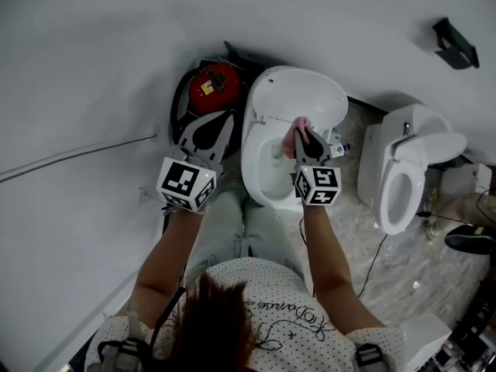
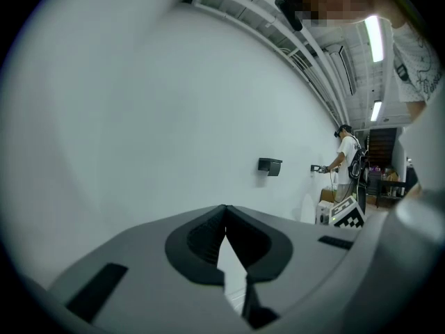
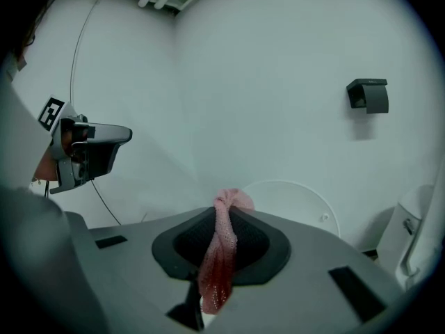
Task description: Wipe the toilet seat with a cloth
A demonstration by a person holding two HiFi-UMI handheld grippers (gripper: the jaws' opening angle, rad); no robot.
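We are holding the left gripper [image 1: 208, 130] beside the left edge of the toilet [image 1: 256, 184], with its fingers [image 2: 208, 239] closing tip to tip on nothing, as the left gripper view is showing against the bare white wall [image 1: 93, 68]. Just beyond this gripper, a black container [image 1: 180, 103] carrying a red object [image 1: 215, 84] is standing on the floor against the wall. At centre, the toilet lid [image 1: 298, 91] is standing raised and the toilet seat [image 1: 250, 157] is lying around the open bowl. We are holding the right gripper [image 1: 304, 139] over the right rear part of the bowl, its fingers [image 3: 250, 245] clamping a pink cloth [image 3: 219, 256], which is bunching above the fingertips; we cannot tell whether it is touching the seat. Further right, a second toilet [image 1: 407, 177] is standing well apart, and a black holder [image 1: 455, 43] is hanging on the wall.
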